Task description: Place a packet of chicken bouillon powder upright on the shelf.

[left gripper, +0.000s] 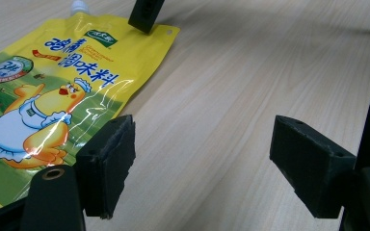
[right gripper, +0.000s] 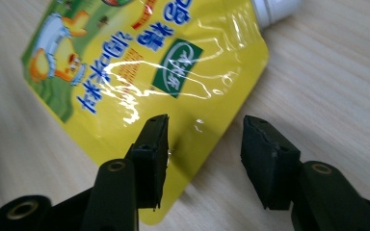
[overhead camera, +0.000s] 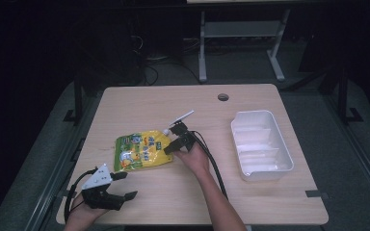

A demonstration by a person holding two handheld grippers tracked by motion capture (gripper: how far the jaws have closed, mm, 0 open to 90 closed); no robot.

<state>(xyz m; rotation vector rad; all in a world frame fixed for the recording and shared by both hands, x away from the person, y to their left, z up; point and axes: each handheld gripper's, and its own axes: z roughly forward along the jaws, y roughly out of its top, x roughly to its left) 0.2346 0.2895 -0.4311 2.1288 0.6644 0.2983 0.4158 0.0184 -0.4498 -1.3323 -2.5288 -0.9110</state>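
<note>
Wooden table (overhead camera: 188,192) in a dark room; both grippers' fingers (left gripper: 107,163) spread apart, empty.

Most of the tabletop (overhead camera: 250,197) is left bare: the far strip, the near edge and the band between the pouch (overhead camera: 142,151) and the tray (overhead camera: 261,144), which are well apart. The middle-left is taken by the flat pouch, whose right edge is straddled by the parted jaws of the right hand-held gripper (overhead camera: 176,144). Bare wood is seen between the wide-open jaws of the left hand-held gripper (overhead camera: 120,185), just beside the pouch's near corner. A small hole (overhead camera: 223,97), possibly a cable port, is set near the far edge.
</note>
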